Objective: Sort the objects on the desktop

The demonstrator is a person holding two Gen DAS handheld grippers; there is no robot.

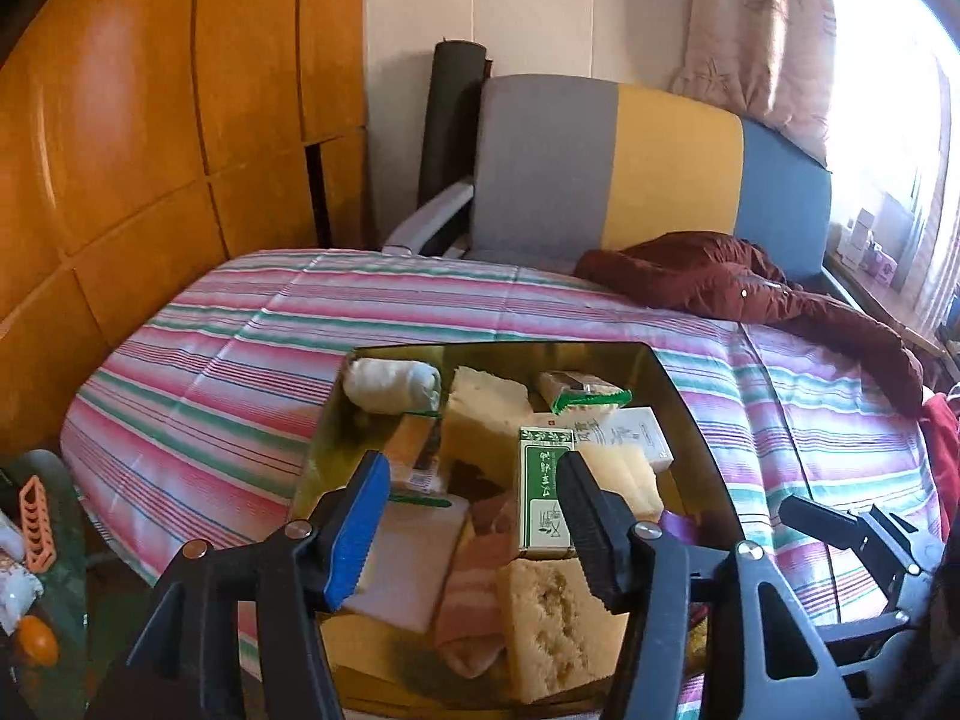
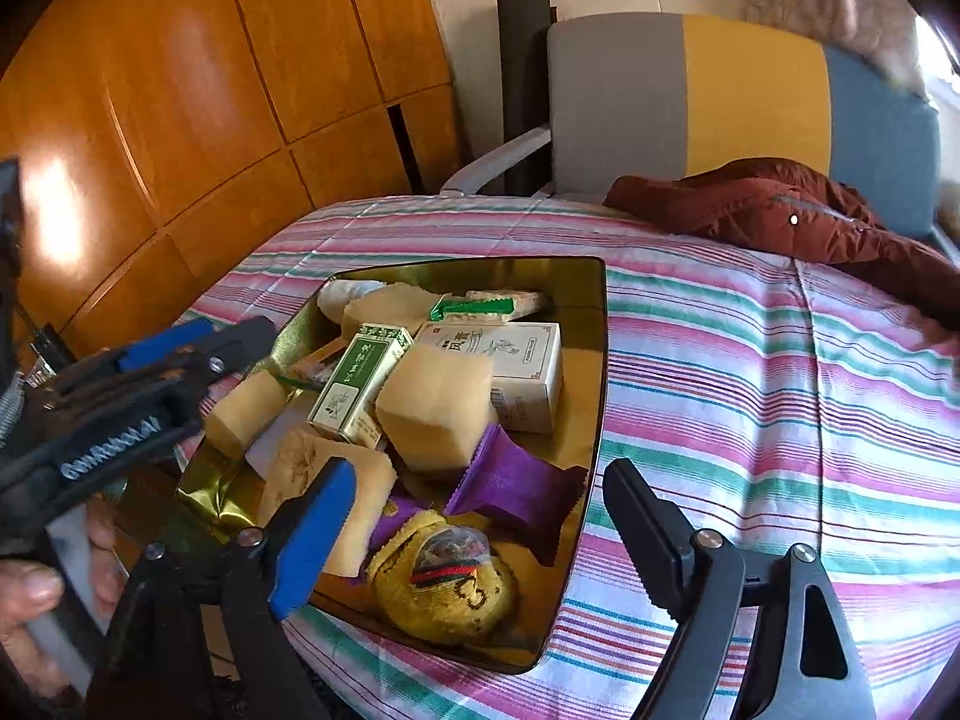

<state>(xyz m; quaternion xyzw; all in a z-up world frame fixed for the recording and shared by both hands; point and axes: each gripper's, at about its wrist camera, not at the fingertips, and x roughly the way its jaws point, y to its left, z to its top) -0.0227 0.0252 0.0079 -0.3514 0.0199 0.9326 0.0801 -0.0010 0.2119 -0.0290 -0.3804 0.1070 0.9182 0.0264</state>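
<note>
A gold metal tray (image 1: 684, 396) (image 2: 591, 372) sits on the striped cloth, filled with small items: a green-and-white box (image 1: 543, 492) (image 2: 360, 381), a white box (image 2: 516, 369), yellow sponges (image 1: 543, 624) (image 2: 438, 408), a rolled white sock (image 1: 393, 384), a purple packet (image 2: 516, 483) and a yellow sock ball (image 2: 450, 585). My left gripper (image 1: 474, 528) is open and empty over the tray's near half. It also shows at the left of the right wrist view (image 2: 180, 354). My right gripper (image 2: 474, 537) is open and empty above the tray's near right corner.
The striped cloth (image 1: 210, 372) (image 2: 750, 396) covers the table. A dark red jacket (image 1: 750, 294) (image 2: 810, 216) lies at the far right. A grey, yellow and blue chair (image 1: 630, 168) stands behind. Wooden cabinets (image 2: 180, 90) are on the left. An orange holder (image 1: 39, 525) lies at lower left.
</note>
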